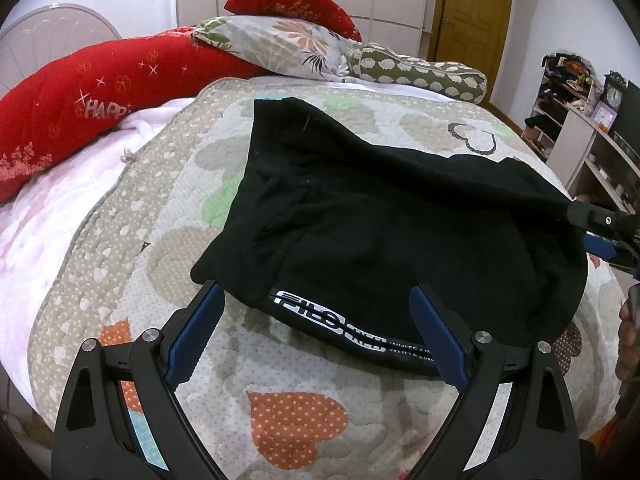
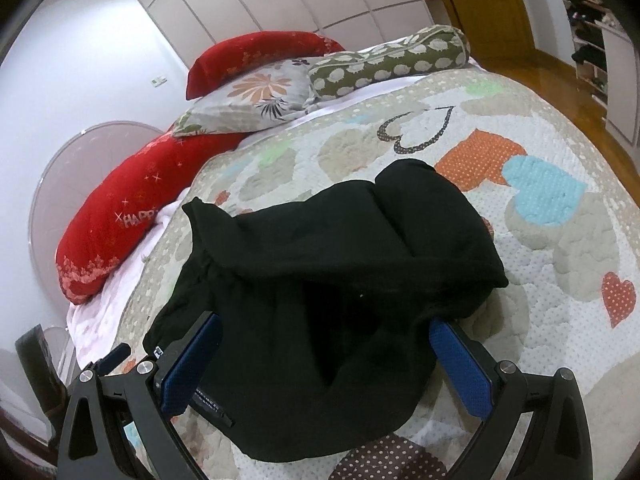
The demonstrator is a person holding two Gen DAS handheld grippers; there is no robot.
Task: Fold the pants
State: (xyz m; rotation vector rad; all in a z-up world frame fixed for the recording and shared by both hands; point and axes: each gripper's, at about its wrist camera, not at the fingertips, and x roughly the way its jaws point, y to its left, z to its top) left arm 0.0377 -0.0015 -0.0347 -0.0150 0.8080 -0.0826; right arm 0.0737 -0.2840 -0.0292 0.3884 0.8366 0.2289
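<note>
Quilted bed (image 1: 120,240), folded black pants (image 1: 380,220); left gripper (image 1: 316,320) and right gripper (image 2: 326,354) jaws spread wide

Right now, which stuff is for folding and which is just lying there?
For the job: black fabric pants with white lettering, left gripper, right gripper.

Just lying about: long red pillow, flowery grey pillow, green spotted bolster.

We see a bed covered by a quilt (image 1: 304,364) patterned with hearts. On the quilt lie the black pants (image 1: 400,216), folded over. At the far end rest a long red pillow (image 1: 80,108), a floral pillow (image 1: 280,44) and a green bolster (image 1: 420,70).
</note>
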